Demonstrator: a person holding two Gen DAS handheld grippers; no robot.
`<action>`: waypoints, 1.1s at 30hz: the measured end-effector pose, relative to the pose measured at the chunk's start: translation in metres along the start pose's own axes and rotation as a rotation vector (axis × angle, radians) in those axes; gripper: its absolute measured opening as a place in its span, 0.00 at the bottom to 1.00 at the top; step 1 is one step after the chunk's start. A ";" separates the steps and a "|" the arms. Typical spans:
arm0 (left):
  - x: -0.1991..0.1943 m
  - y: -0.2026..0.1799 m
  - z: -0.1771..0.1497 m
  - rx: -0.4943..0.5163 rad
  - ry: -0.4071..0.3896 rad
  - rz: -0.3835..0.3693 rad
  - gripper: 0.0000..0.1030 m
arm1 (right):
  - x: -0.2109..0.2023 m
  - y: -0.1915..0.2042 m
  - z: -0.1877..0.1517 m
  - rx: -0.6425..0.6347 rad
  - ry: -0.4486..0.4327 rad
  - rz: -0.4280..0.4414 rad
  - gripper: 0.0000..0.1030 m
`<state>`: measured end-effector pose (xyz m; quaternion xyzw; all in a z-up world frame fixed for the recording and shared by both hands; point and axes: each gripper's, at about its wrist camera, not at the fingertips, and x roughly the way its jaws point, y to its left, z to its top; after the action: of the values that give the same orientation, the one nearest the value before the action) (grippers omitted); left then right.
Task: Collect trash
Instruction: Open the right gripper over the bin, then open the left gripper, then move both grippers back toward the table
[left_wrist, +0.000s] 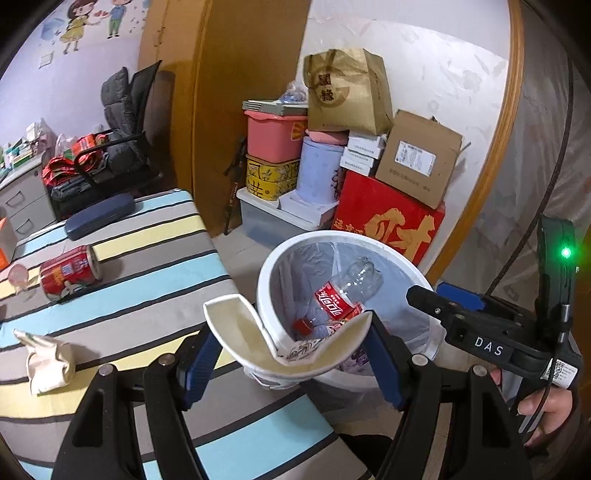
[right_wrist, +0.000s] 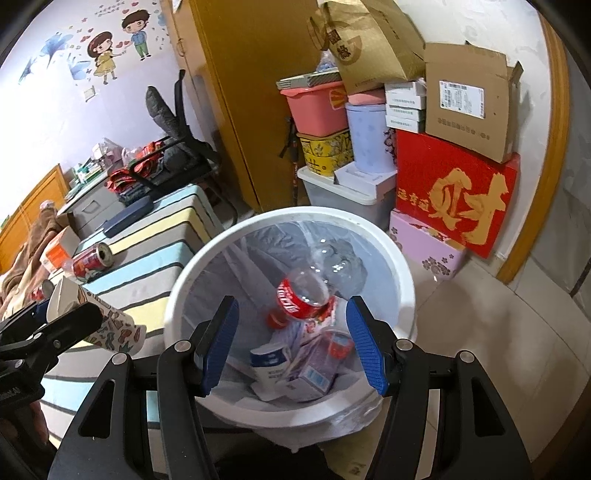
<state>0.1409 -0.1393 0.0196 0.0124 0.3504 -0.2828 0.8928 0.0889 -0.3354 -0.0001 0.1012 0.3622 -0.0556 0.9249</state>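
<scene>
Two ribbed blue pads of the left tongs (left_wrist: 291, 354) pinch a squashed paper cup (left_wrist: 284, 339), cream inside with a cartoon print outside, at the rim of the round white bin (right_wrist: 400, 291). Its thin clear liner holds a crumpled plastic bottle (right_wrist: 310, 291) with a red label and small cartons (right_wrist: 291, 369). Right tongs (right_wrist: 291, 347), marked "DAS", hang spread and empty above. One dented red can (left_wrist: 70, 271) lies on the striped bed (left_wrist: 147, 295).

Open tool (right_wrist: 291, 343) above trash bin (right_wrist: 184, 280).

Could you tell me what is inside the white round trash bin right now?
The white round trash bin holds a clear red-labelled plastic bottle, a white-blue carton and a purple carton; anything underneath is covered.
</scene>
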 end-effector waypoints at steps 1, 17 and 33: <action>-0.004 0.002 -0.001 -0.001 -0.008 0.008 0.73 | -0.001 0.003 0.000 -0.004 -0.003 0.004 0.60; -0.002 0.005 0.006 0.009 -0.028 -0.005 0.73 | -0.009 0.013 0.000 -0.002 -0.038 0.005 0.60; 0.042 -0.031 0.018 0.056 0.031 -0.080 0.84 | -0.008 -0.015 -0.004 0.061 -0.032 -0.050 0.60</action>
<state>0.1609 -0.1902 0.0115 0.0278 0.3562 -0.3278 0.8746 0.0777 -0.3494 0.0009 0.1194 0.3478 -0.0911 0.9255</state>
